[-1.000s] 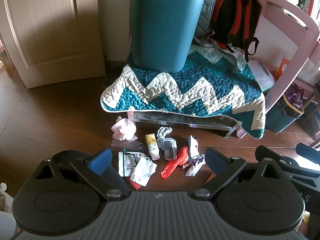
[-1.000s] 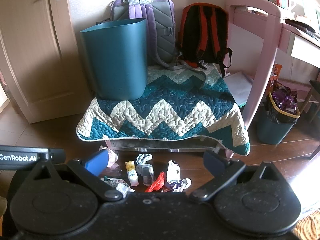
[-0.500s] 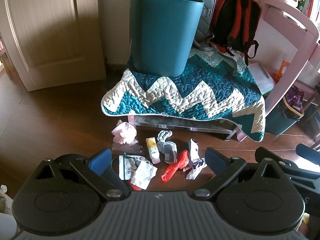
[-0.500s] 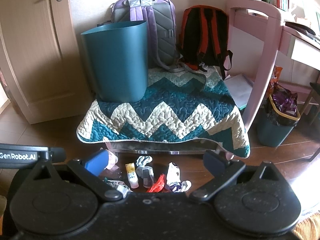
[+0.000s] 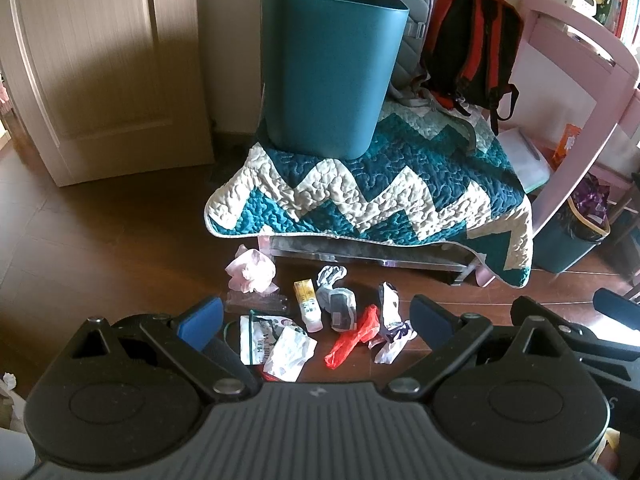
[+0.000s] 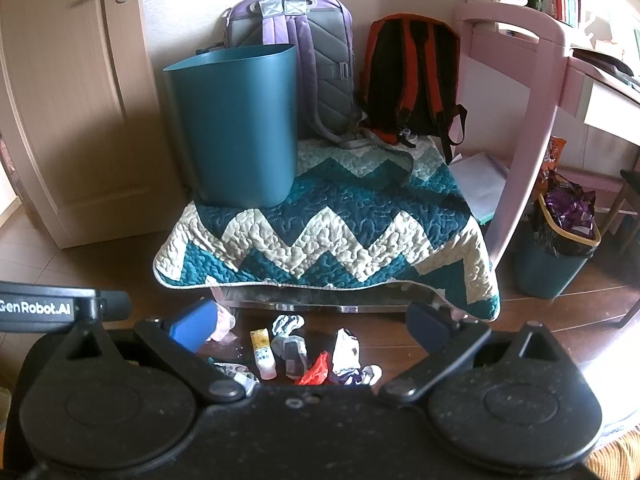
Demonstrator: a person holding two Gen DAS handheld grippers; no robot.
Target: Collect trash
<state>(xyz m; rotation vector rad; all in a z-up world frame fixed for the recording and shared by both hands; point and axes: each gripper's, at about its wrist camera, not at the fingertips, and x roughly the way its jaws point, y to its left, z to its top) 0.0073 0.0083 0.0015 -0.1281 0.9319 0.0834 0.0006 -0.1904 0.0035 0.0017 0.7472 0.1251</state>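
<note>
Several pieces of trash lie on the dark wood floor in front of a low bench: a pink crumpled tissue (image 5: 251, 271), a small yellow-and-white tube (image 5: 307, 306), a grey wrapper (image 5: 341, 307), a red plastic scrap (image 5: 354, 336) and white wrappers (image 5: 289, 354). A tall teal bin (image 5: 330, 68) stands upright on the quilt-covered bench (image 5: 360, 196). My left gripper (image 5: 316, 318) hangs open above the trash, holding nothing. In the right wrist view my right gripper (image 6: 308, 324) is open too, above the same tube (image 6: 263, 354) and red scrap (image 6: 316, 370), below the bin (image 6: 236, 124).
Behind the bin, a purple-grey backpack (image 6: 308, 52) and a red-black backpack (image 6: 412, 80) lean on the wall. A pink desk frame (image 6: 532, 120) stands right, with a small lined bin of wrappers (image 6: 560, 248) beside it. A closed door (image 6: 68, 100) is at the left.
Both views have drawn back and tilted slightly: the bench, bin and trash sit a little lower and farther in frame. Both grippers stay open; no trash has moved.
</note>
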